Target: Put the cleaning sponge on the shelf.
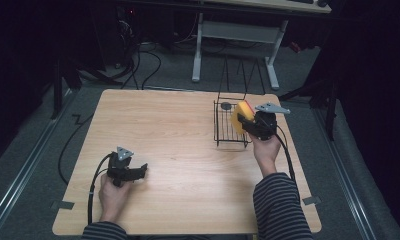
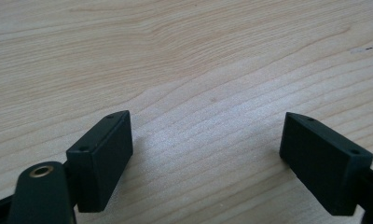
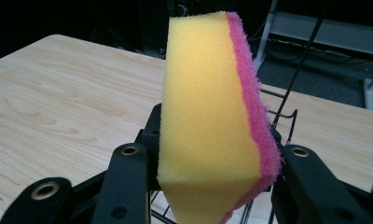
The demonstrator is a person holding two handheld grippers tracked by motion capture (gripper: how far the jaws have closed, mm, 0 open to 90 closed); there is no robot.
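A yellow sponge (image 1: 239, 117) with a pink scouring layer is pinched between the jaws of the right gripper (image 1: 249, 124), which is held by the person's right hand (image 1: 266, 151) at about two o'clock on the wooden table (image 1: 178, 130). In the high view the sponge is seen at the right edge of a black wire rack (image 1: 228, 126), above its rim rather than inside it. In the right gripper view the sponge (image 3: 211, 116) is seen standing upright between the two jaws, its pink layer turned to the right, with wires of the rack (image 3: 287, 84) visible behind and below it. The left gripper (image 1: 138, 172) is held low over the table at about seven o'clock, well apart from the rack. In the left gripper view its jaws are seen spread wide, with bare wood between them.
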